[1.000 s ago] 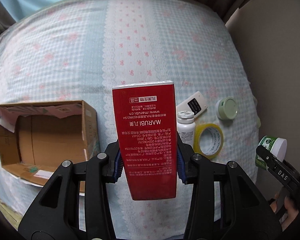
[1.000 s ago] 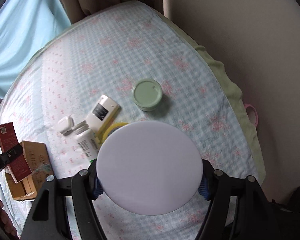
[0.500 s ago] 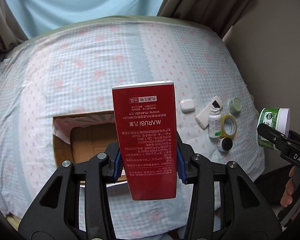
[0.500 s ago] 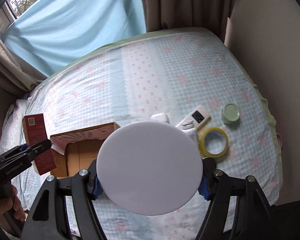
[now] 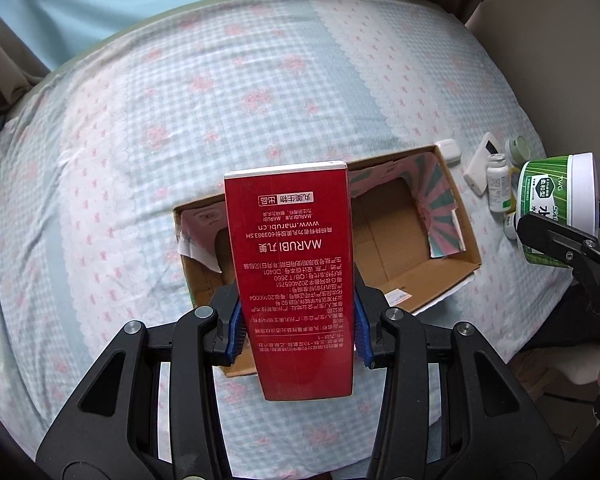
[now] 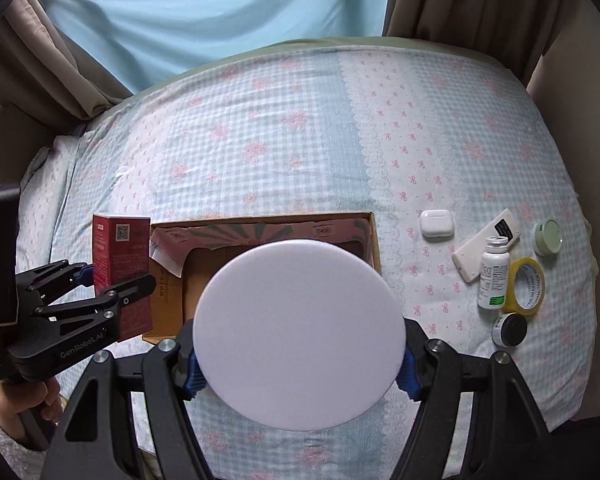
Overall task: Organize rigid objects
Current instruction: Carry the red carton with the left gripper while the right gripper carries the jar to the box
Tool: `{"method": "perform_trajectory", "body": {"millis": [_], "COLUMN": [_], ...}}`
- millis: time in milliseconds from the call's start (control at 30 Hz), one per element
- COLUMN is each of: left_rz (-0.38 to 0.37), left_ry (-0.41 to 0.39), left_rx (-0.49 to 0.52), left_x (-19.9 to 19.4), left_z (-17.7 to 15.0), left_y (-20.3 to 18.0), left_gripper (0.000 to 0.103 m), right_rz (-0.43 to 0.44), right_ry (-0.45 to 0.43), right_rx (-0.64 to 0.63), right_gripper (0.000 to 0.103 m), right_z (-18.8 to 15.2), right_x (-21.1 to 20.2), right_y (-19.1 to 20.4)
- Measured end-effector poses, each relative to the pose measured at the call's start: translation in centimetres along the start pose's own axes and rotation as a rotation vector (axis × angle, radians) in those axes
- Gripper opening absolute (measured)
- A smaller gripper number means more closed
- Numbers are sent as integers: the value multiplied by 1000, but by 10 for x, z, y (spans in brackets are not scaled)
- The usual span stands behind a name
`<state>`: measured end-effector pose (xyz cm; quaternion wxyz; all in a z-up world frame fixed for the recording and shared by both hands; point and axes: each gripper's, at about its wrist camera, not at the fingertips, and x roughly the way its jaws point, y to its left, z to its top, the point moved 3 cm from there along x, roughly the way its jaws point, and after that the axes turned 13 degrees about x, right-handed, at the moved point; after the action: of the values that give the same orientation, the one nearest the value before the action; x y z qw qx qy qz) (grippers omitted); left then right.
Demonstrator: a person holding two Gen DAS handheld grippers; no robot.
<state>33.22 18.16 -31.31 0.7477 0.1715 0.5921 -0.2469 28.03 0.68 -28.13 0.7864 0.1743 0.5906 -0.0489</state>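
Observation:
My left gripper (image 5: 296, 326) is shut on a tall red carton (image 5: 292, 264) and holds it upright over the left half of an open cardboard box (image 5: 456, 200) on the bed. My right gripper (image 6: 298, 358) is shut on a green tub with a round white lid (image 6: 298, 338); the lid hides much of the box (image 6: 374, 240) below it. In the left wrist view the tub (image 5: 556, 208) hangs right of the box. In the right wrist view the red carton (image 6: 120, 264) and left gripper (image 6: 114, 276) are at the box's left end.
Right of the box lie a white earbud case (image 6: 436, 225), a white remote (image 6: 486, 250), a white pill bottle (image 6: 494, 272), a yellow tape roll (image 6: 528, 286), a pale green jar (image 6: 547, 236) and a small black-lidded jar (image 6: 510, 330). Curtains and a wall border the bed.
Both grippers have travelled left across the bed with their loads. The box, earlier off to the left, now lies under the red carton and the tub; the small items have slid to the right.

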Motion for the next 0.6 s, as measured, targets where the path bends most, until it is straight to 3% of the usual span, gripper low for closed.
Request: {"method": "perform_trajectory", "body": {"millis": [200,433,600], "left_rz": [-18,-22,-16], "left_ry": [73,203,245], "left_rx": [77,172,231], "left_x": [60,142,165], "left_z": [3,-9,-18], "left_y": [5,-7,-14], "left_gripper": [39,39,39], "right_rz": [-33,-46,-57], "right_ry": [98,215,262], "right_rx": [-17,98,129], "right_gripper": [67,67,67], "right_z": [6,9,3], "right_x": [70,155,184], "right_y": [1,-20,-26]}}
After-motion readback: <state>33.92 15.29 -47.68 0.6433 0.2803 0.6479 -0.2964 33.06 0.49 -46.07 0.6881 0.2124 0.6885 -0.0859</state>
